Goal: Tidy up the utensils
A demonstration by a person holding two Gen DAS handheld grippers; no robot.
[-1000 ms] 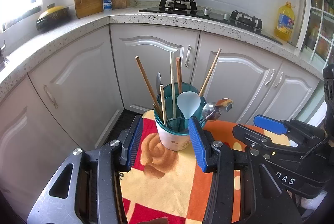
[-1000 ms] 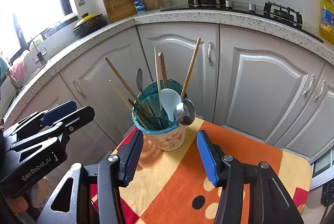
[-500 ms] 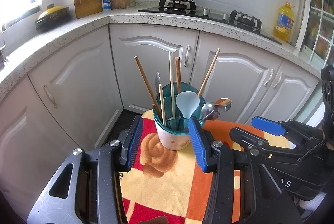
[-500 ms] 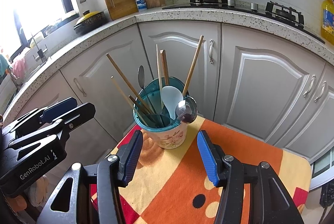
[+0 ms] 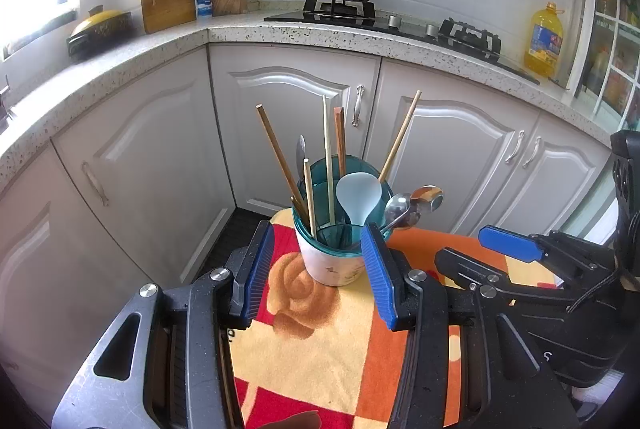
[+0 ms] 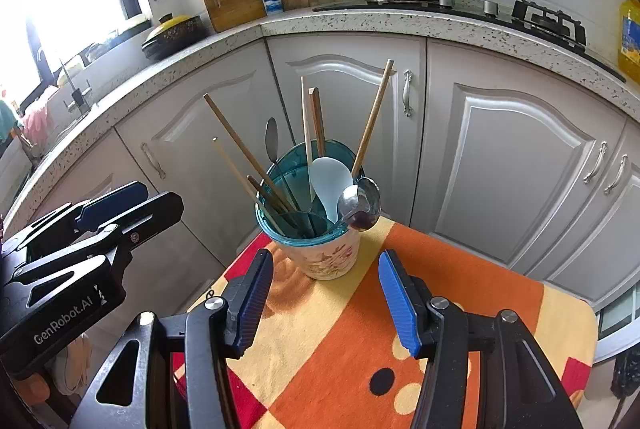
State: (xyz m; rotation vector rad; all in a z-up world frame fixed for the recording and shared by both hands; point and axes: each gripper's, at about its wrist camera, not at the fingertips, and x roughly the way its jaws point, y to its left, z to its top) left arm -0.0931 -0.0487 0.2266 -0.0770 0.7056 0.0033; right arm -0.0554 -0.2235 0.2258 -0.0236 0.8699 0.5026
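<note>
A: Why are both grippers sitting back like that?

B: Each is spread wide with nothing between its pads. The left gripper (image 5: 320, 271) frames the cup (image 5: 334, 261) from low and near; the right gripper (image 6: 326, 299) hangs a little behind it, over the cloth (image 6: 460, 289). From there either could go in or draw off, I'd judge.

A: And the utensils?

B: All in the cup, which stands upright near the cloth's far edge. The chopsticks (image 6: 240, 147) fan out because they lean on the teal insert's (image 6: 304, 233) rim. The white spoon (image 5: 358, 197) stands bowl up, and the metal spoons (image 6: 360, 205) tip over the rim on the right side.

A: So it's sorted?

B: Nothing loose shows on the cloth, which fits a finished gathering. It would equally fit a full cup about to be emptied and sorted by kind. The pictures don't settle which.

A: Any risk?

B: The cup looks top-heavy, with long sticks leaning outward; a nudge could tip it, I think.
</note>
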